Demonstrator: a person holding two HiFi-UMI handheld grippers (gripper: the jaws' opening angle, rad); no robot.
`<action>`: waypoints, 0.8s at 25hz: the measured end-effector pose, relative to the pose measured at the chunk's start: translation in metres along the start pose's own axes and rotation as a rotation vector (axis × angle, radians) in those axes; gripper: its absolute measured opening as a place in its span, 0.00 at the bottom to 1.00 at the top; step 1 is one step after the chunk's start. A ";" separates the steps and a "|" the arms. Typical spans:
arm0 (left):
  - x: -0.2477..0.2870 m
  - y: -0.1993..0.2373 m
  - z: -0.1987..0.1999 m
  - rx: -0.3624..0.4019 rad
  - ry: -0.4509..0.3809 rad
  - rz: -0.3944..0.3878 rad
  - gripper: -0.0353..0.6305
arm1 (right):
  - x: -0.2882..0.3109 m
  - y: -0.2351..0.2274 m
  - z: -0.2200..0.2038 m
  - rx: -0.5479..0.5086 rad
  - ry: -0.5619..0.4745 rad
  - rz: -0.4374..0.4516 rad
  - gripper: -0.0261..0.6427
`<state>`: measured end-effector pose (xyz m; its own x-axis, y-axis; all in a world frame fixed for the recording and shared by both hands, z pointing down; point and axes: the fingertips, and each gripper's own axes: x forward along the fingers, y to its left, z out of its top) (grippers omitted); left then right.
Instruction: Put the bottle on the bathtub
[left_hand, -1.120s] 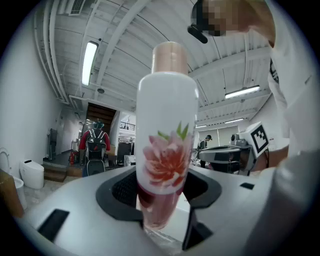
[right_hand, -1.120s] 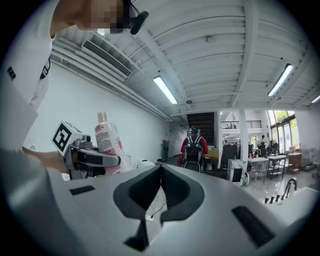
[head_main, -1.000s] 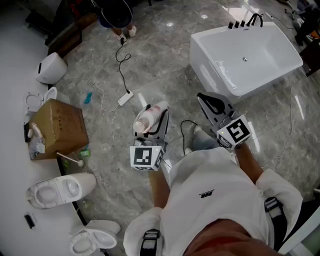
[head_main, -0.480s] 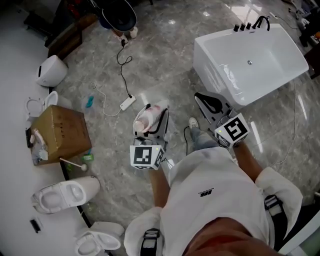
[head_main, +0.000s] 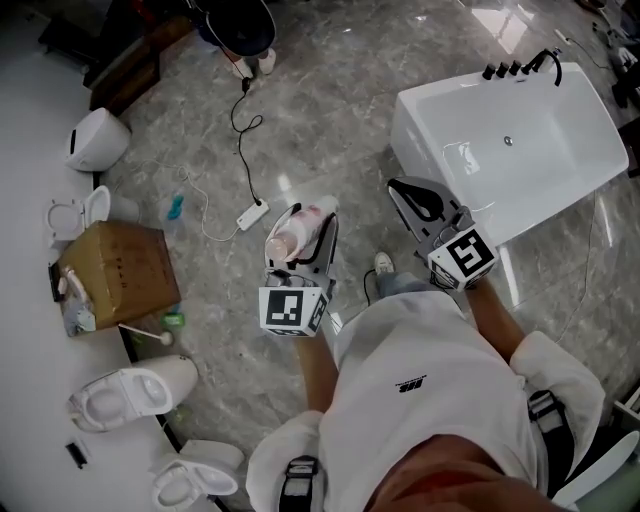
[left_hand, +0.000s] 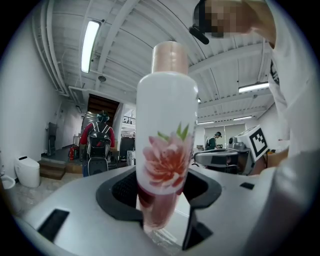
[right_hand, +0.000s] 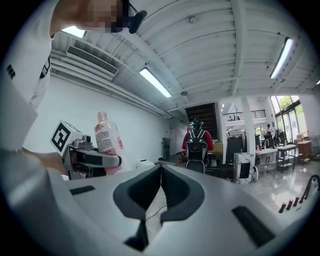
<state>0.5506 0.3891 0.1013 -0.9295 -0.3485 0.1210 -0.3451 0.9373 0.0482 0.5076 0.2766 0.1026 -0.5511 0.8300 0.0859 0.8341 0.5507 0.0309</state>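
A white bottle (left_hand: 166, 150) with a pink flower print and a beige cap stands upright in my left gripper (left_hand: 162, 197), whose jaws are shut on its pink lower part. In the head view the bottle (head_main: 292, 235) pokes up above the left gripper (head_main: 300, 262), held over the grey floor. The white bathtub (head_main: 455, 160) lies at the upper right, beyond my right gripper (head_main: 418, 197). The right gripper (right_hand: 160, 186) is shut with nothing between its tips; the bottle (right_hand: 107, 140) and the left gripper appear to its left.
A cardboard box (head_main: 118, 272), toilets (head_main: 130, 388) and a white power strip (head_main: 251, 212) with its cable lie on the marble floor at the left. A person with a red top and black backpack (right_hand: 197, 142) stands farther off. Black taps (head_main: 520, 66) sit on the tub's far end.
The bathtub has shifted right and down in the head view and looks nearer. Both grippers keep their hold and positions relative to the body.
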 end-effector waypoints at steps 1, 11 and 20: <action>0.013 0.005 0.002 0.001 0.002 0.001 0.40 | 0.008 -0.011 -0.001 0.005 0.000 0.003 0.03; 0.106 0.037 0.012 0.004 0.004 0.007 0.40 | 0.063 -0.095 -0.003 0.024 -0.007 0.009 0.03; 0.167 0.079 0.019 0.015 0.004 -0.007 0.40 | 0.116 -0.144 -0.007 0.032 -0.012 -0.003 0.03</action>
<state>0.3657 0.4051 0.1067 -0.9264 -0.3554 0.1245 -0.3539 0.9346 0.0342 0.3238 0.2931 0.1154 -0.5544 0.8289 0.0744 0.8312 0.5560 -0.0006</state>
